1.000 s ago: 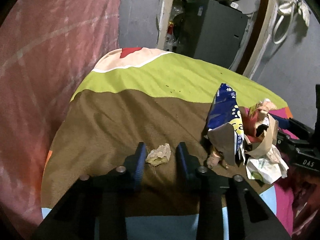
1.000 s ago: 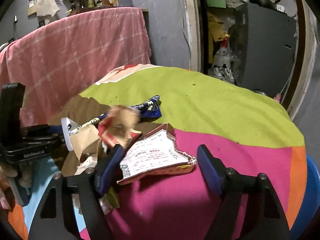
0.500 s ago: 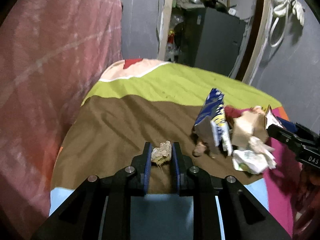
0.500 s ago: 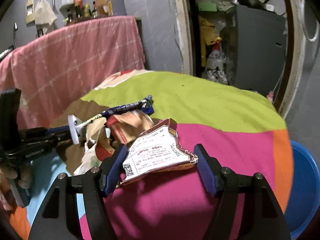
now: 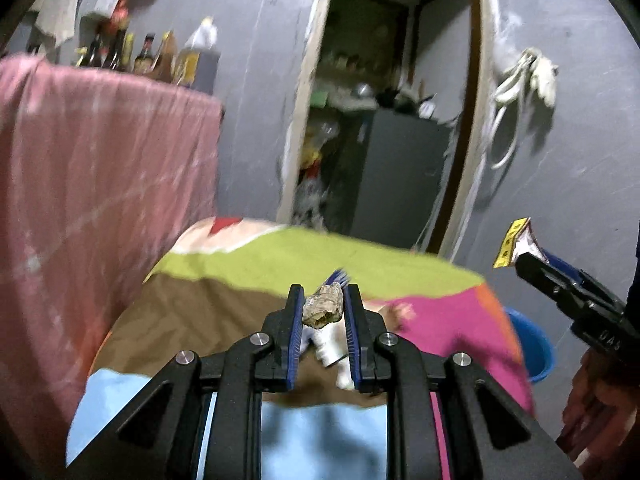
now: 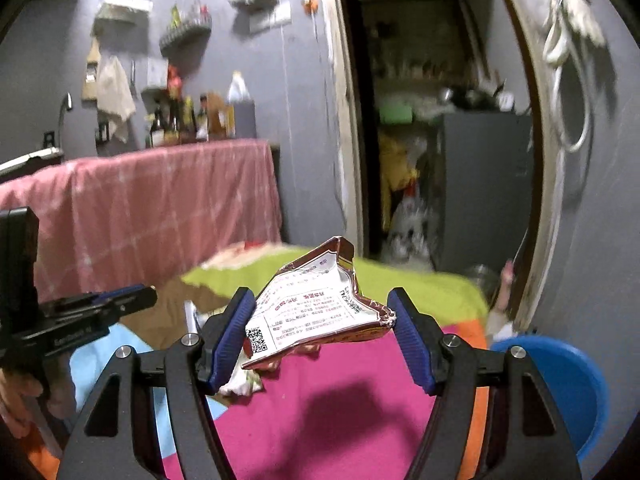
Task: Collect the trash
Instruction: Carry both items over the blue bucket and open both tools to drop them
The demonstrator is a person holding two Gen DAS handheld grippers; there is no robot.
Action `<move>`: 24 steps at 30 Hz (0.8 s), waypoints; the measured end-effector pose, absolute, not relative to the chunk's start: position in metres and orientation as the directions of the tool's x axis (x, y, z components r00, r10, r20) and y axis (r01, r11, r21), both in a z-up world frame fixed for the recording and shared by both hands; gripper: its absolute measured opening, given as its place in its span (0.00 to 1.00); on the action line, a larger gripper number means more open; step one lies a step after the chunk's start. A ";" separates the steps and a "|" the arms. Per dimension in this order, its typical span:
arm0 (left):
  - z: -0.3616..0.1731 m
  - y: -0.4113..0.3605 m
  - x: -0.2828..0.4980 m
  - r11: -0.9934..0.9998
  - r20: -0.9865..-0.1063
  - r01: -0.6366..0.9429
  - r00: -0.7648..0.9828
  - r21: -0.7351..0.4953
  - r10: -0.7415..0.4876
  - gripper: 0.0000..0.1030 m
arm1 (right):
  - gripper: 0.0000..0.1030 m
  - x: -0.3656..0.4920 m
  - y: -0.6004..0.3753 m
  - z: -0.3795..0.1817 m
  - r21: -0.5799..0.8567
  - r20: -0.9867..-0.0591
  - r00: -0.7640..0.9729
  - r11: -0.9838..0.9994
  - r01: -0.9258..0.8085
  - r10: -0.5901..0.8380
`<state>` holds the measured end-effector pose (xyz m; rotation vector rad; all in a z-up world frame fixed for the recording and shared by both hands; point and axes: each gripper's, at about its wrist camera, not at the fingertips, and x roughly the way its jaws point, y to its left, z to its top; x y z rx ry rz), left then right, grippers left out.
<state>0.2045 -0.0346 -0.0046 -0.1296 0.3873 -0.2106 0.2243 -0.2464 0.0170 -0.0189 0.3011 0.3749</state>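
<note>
Blue basin (image 6: 560,380), contents hidden

A patchwork cloth of green, brown, magenta, orange and pale blue panels (image 6: 352,412) covered the bench. At ten o'clock of it hung a pink checked cloth (image 6: 160,208), with dark glass bottles (image 6: 176,120) lined along its top. At one o'clock, through an open doorway, stood a grey metal cabinet (image 6: 484,184). A coiled white cord (image 6: 568,40) hung on the grey wall at two o'clock.
</note>
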 end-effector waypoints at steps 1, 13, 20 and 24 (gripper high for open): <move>0.000 -0.039 0.204 0.969 -0.343 0.187 0.910 -0.161 -0.233 0.16 | 0.66 0.220 -0.249 0.022 0.025 -0.269 0.899 0.936 -0.351 0.344; 0.061 -0.128 0.196 0.937 -0.055 0.311 0.945 -0.158 -0.323 0.16 | 0.66 0.177 -0.314 0.076 -0.066 0.034 0.988 0.987 -0.146 0.148; 0.072 -0.191 0.208 0.907 0.010 0.393 0.918 -0.150 -0.396 0.16 | 0.66 0.175 -0.365 0.079 -0.067 0.106 0.994 0.998 -0.007 0.014; 0.066 -0.228 0.223 0.892 -0.014 0.429 0.900 -0.143 -0.436 0.16 | 0.67 0.179 -0.397 0.070 -0.052 0.099 0.994 0.997 0.056 -0.051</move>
